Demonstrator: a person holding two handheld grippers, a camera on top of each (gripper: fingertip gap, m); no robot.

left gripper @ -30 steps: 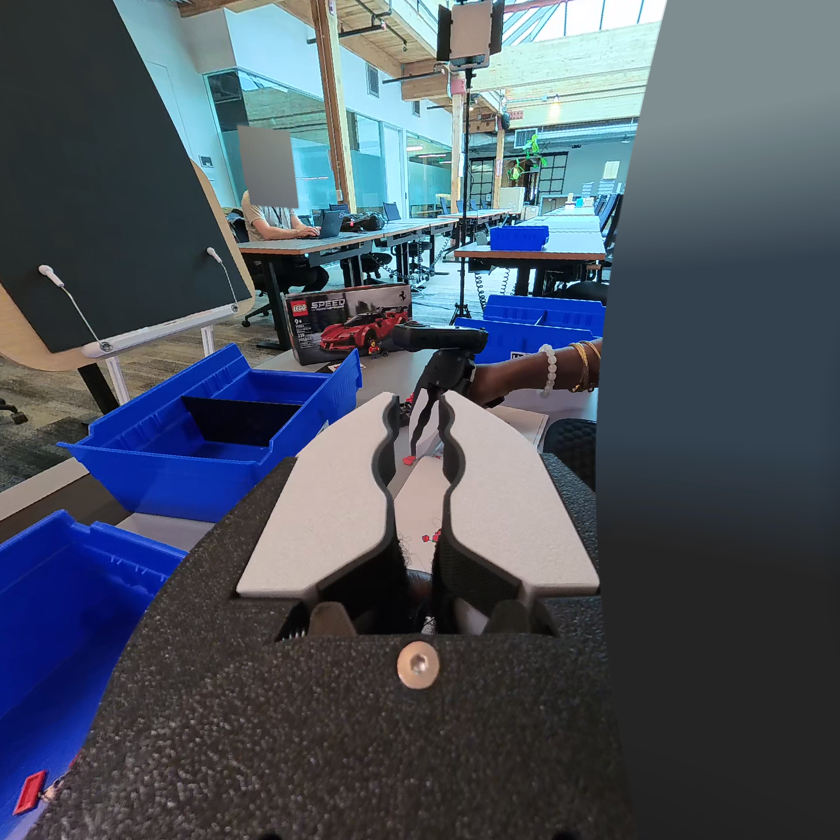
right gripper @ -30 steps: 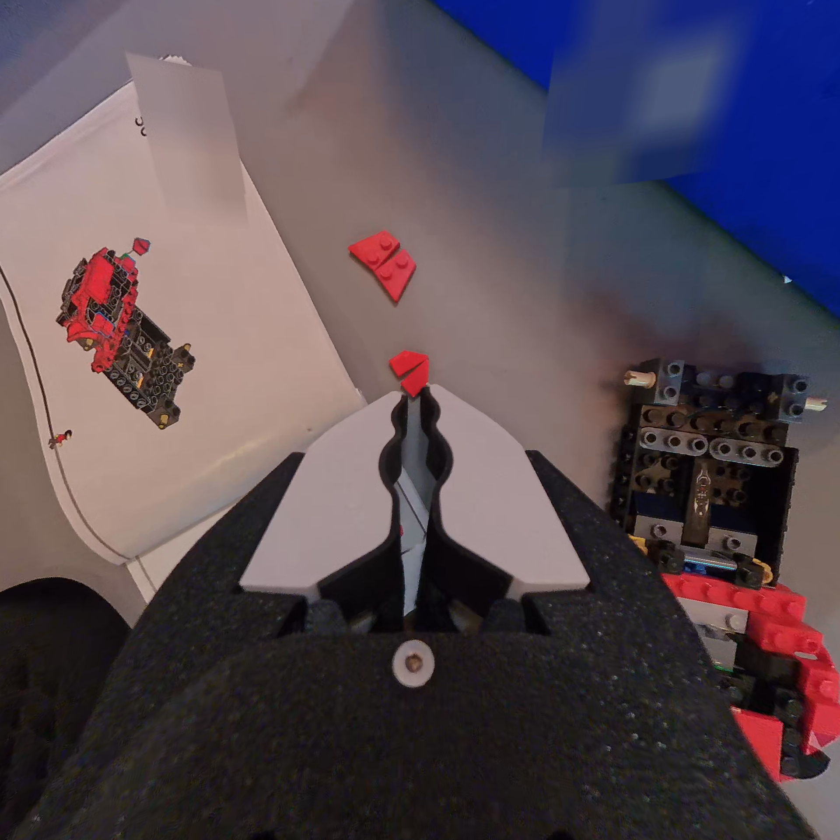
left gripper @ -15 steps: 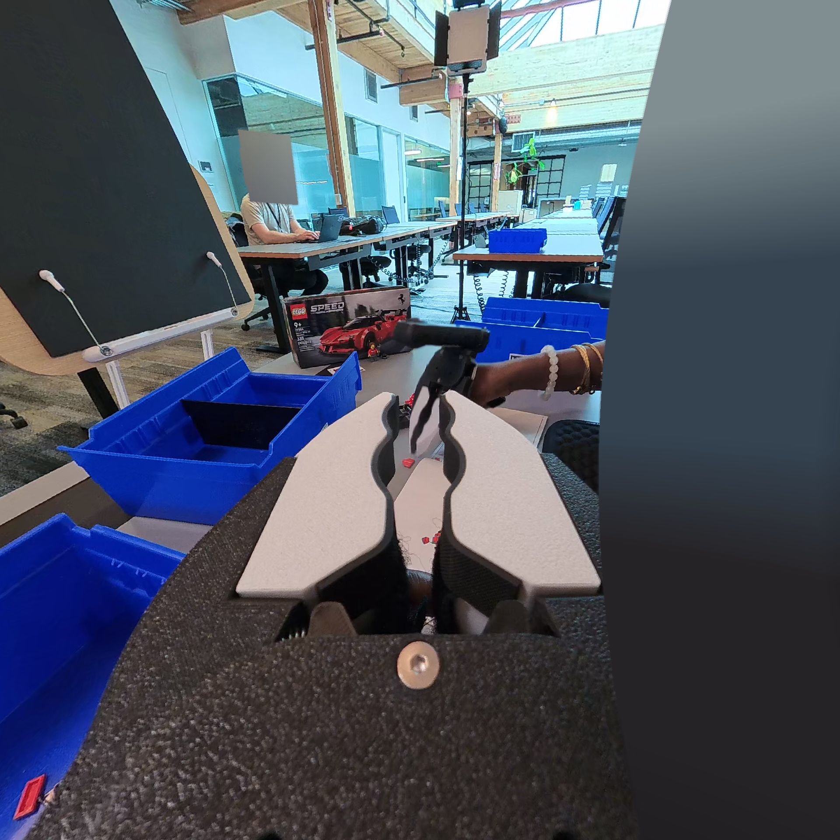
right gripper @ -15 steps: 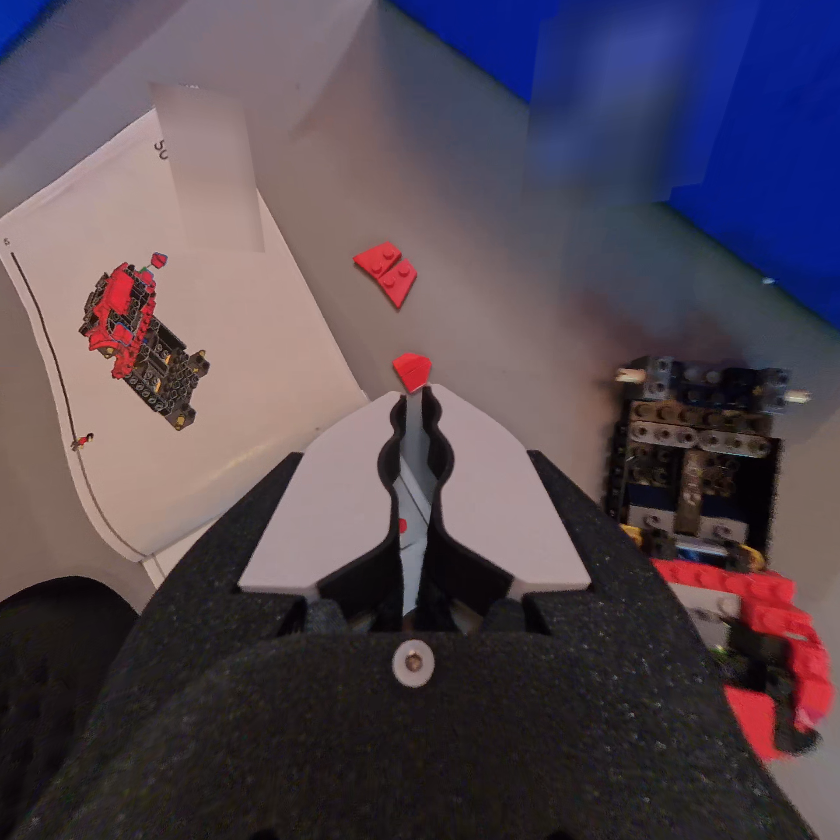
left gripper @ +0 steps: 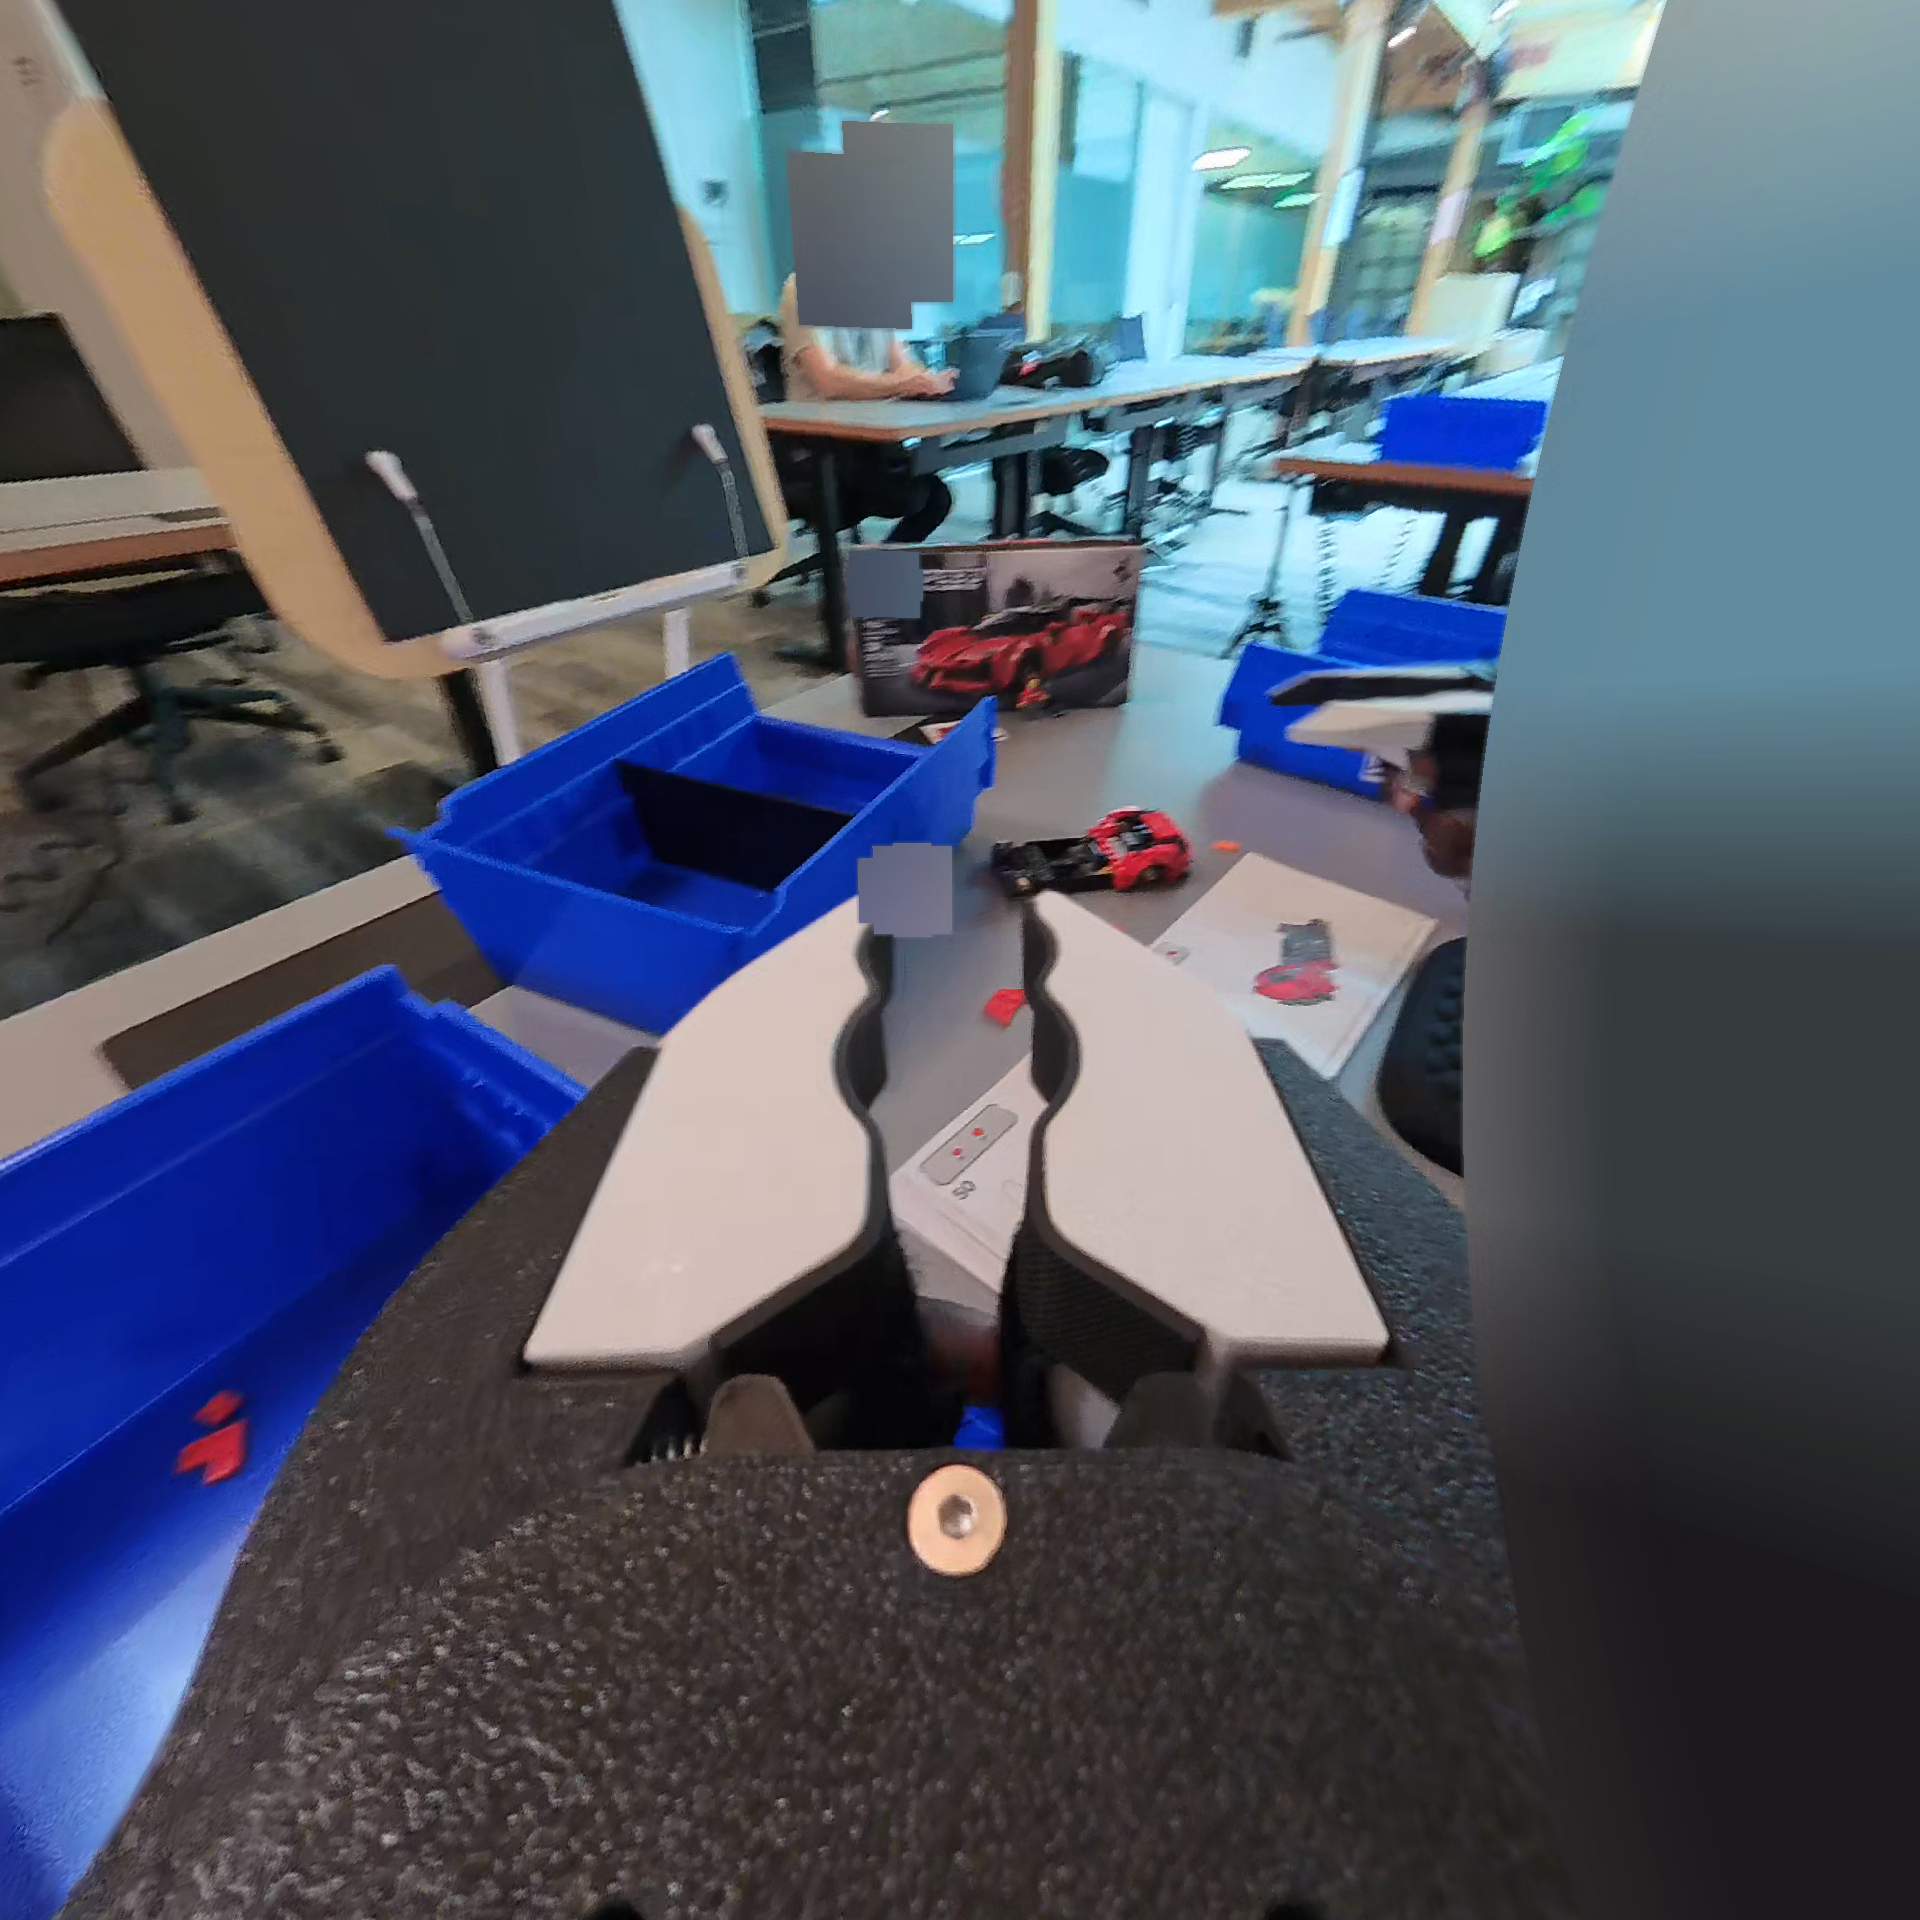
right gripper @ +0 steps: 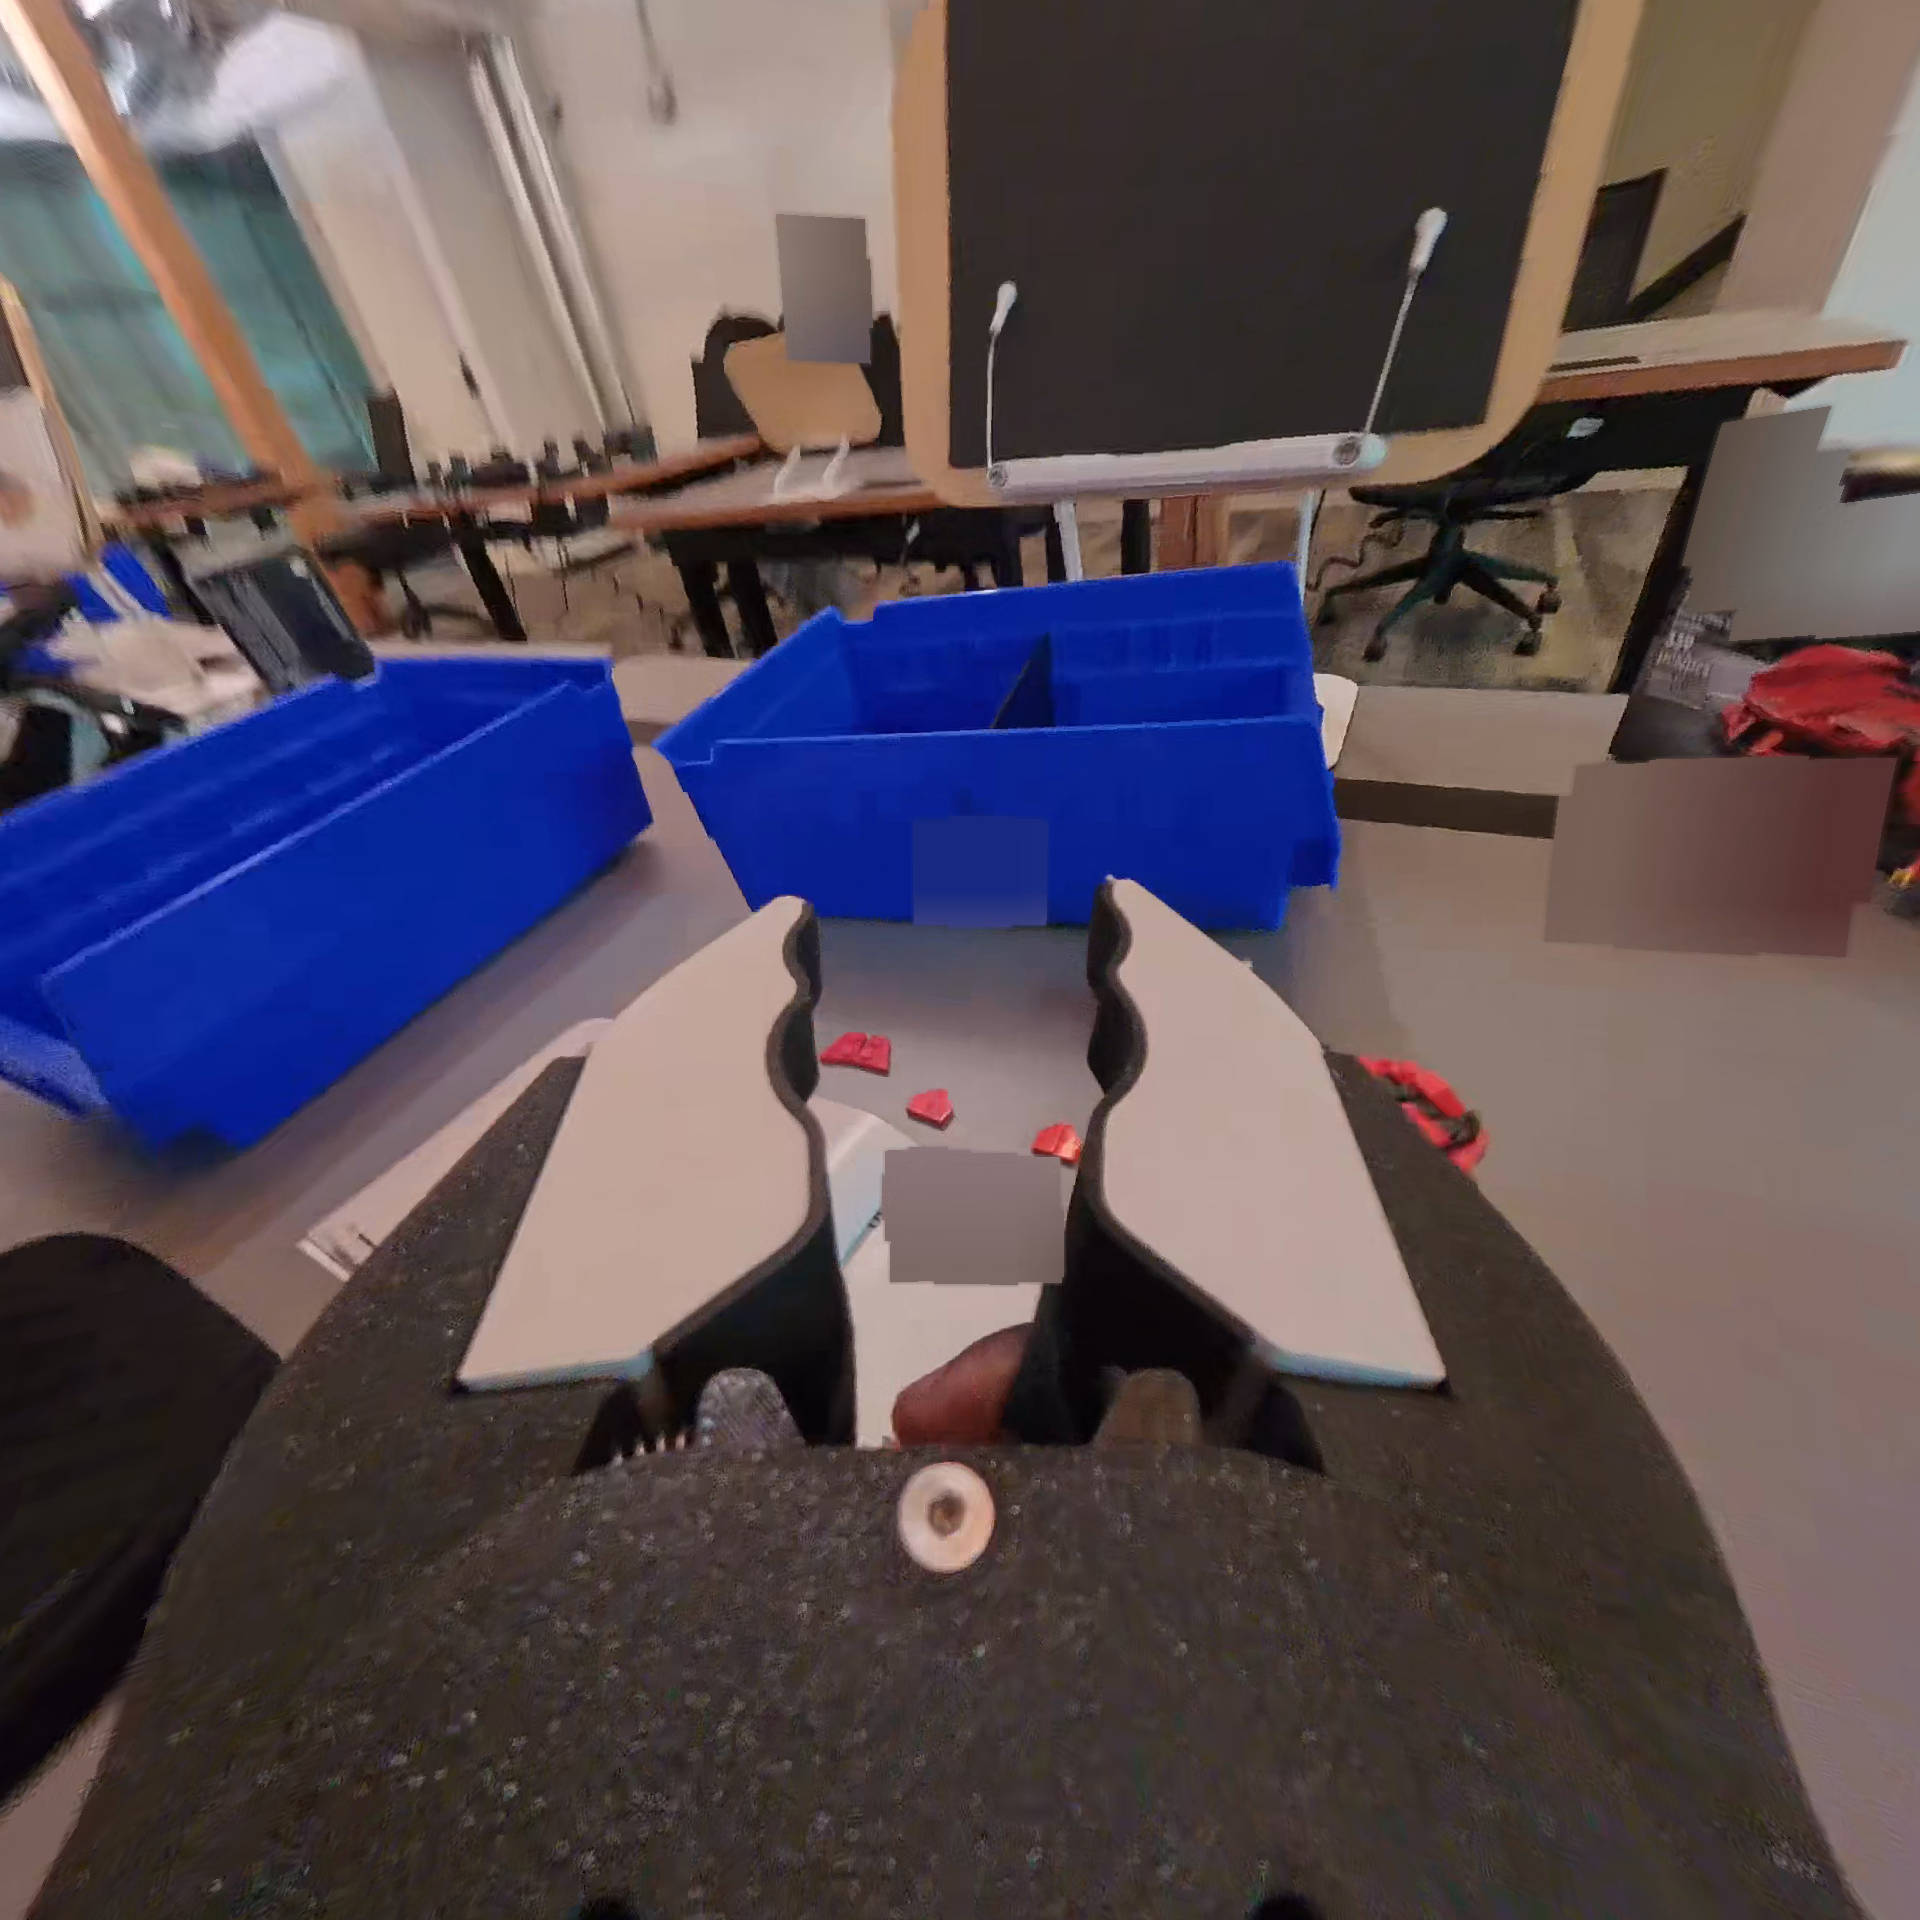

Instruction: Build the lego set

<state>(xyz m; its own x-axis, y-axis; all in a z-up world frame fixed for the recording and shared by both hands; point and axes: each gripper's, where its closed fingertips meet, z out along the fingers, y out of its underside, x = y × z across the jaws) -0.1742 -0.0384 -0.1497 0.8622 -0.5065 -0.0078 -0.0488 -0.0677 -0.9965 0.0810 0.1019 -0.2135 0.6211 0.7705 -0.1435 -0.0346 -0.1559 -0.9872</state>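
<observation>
In the left wrist view, a blue bin (left gripper: 239, 1226) sits at the near left with small red pieces (left gripper: 216, 1439) on its floor. Beyond it stands a second blue bin (left gripper: 665, 831) split by a dark divider. The left gripper (left gripper: 954, 925) hangs above the grey table (left gripper: 1081, 758) with its jaws a narrow gap apart and nothing between them. Through that gap a small red wedge piece (left gripper: 1006, 1006) lies on the table, beside the open instruction booklet (left gripper: 1288, 966). Past the fingertips sits the partly built car (left gripper: 1091, 852), black chassis to the left and red bodywork to the right, well apart from the gripper. The set's box (left gripper: 997, 629) stands upright farther back. At the right edge another blue bin (left gripper: 1340, 686) shows, with the tips of the other gripper in front of it.

In the right wrist view, two blue bins stand side by side at the back, the left one long (right gripper: 291, 821), the right one divided (right gripper: 1029, 758). The right gripper (right gripper: 951, 920) is spread wide and empty. Between its fingers three red pieces lie on the table: a studded pair (right gripper: 857, 1051), a wedge (right gripper: 930, 1108) and another wedge (right gripper: 1058, 1143) just beside the right finger. The booklet's corner (right gripper: 847, 1164) reaches under the left finger. A red part of the car (right gripper: 1429, 1107) peeks out to the right.
</observation>
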